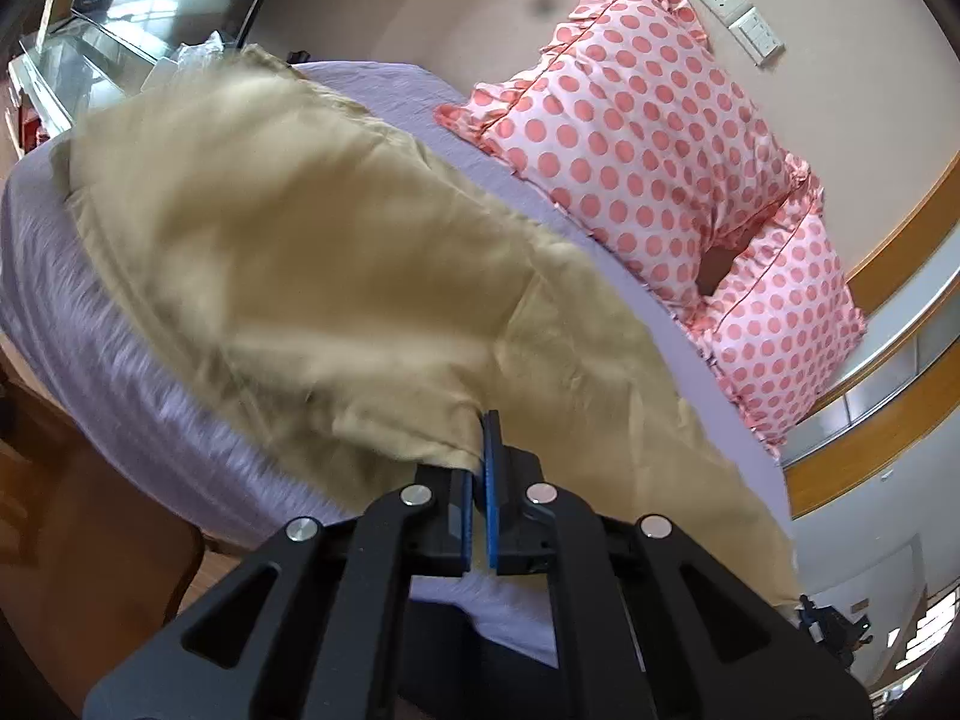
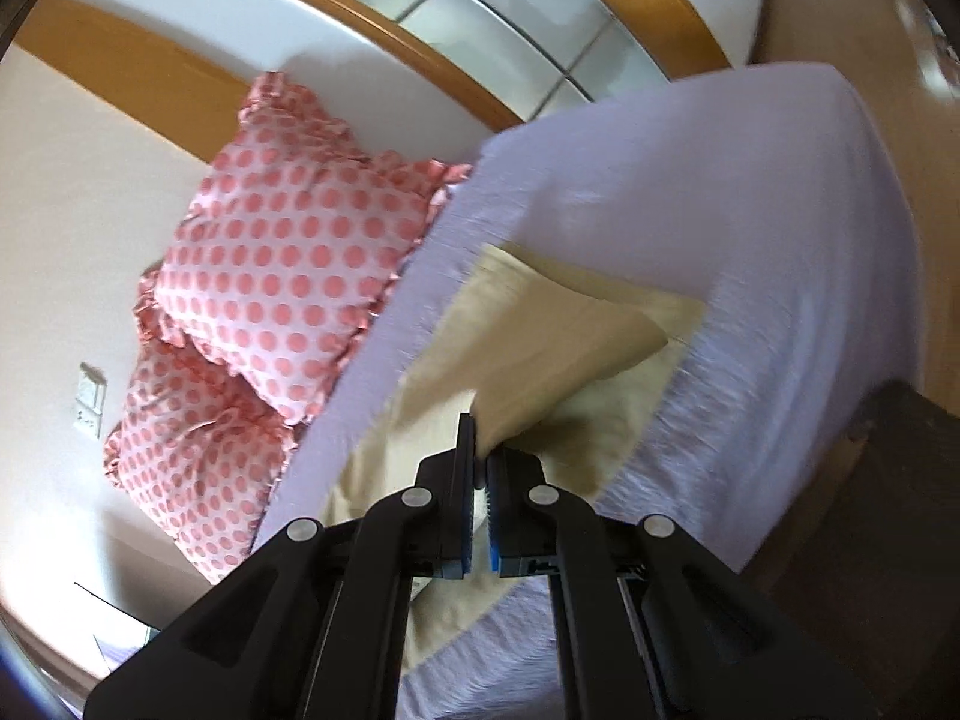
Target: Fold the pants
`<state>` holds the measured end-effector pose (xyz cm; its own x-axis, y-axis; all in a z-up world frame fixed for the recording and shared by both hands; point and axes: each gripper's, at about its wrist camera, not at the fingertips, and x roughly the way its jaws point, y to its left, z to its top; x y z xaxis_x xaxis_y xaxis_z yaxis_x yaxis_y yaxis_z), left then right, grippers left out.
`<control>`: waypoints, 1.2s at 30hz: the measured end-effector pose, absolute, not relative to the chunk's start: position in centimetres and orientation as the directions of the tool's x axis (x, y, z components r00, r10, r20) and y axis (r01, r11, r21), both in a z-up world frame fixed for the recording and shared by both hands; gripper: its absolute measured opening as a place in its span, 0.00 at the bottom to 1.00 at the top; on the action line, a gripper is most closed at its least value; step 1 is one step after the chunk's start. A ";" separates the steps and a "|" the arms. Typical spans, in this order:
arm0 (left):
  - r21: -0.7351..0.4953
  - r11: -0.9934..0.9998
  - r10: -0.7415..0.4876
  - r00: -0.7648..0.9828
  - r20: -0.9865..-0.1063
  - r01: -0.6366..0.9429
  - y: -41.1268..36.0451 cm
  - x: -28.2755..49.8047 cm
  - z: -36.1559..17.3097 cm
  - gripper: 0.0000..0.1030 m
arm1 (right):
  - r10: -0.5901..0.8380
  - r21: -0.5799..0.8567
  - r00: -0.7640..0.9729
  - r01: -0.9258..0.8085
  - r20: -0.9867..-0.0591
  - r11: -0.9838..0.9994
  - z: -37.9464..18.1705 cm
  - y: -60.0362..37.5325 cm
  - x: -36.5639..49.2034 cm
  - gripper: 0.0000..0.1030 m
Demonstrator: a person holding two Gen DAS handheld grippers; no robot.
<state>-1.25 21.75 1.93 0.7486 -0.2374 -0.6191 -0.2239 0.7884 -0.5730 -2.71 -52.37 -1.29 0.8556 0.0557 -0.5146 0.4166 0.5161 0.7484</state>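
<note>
Tan cloth is up off the bed on both sides now — the pants (image 1: pixel 252 252) are spread over the lavender sheet of the bed (image 1: pixel 54 276), and each claw has a pinch of them. Left claw (image 1: pixel 480 480) is clamped on an edge of the fabric right at its tips, blue pads nearly together with the cloth bunched between them, and from there the garment runs away ahead and to its left, long axis stretching up the mattress toward the far corner. Right claw (image 2: pixel 482 468) is likewise clenched on a tan flap, a pointed fold lifted above the layer that lies flat on the sheet, so from this side the pants (image 2: pixel 540 348) sit just ahead of the tips and slightly to the right. Which part of the pants each one holds — hem or waistband — I can't make out. My read: both ends get carried the same way across the length to lay one half over the other, and neither arm is nearer, each already has its grip. Off to the side, two pink polka-dot pillows (image 1: pixel 648 138) lean on the wall, near the cloth but not touching it — they shouldn't interfere unless the fold drifts that way. Wall sockets (image 1: pixel 741 15) above, wooden trim (image 2: pixel 420 42) behind, and a dark wooden piece (image 2: pixel 900 480) beside the bed, all clear of the path.
</note>
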 end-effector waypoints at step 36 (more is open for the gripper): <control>-0.674 0.725 -0.256 0.852 -0.456 -0.144 23.3 -6.8 1.0 0.38 | -0.108 0.650 0.831 0.501 -0.546 0.571 -1.1 -52.8 -3.1 0.02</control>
<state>-6.82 23.33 1.02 0.8522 -0.2556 -0.4565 -0.1436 0.7247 -0.6739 -3.09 -52.82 -1.06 0.8308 -0.1081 -0.5459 0.5014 0.5710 0.6500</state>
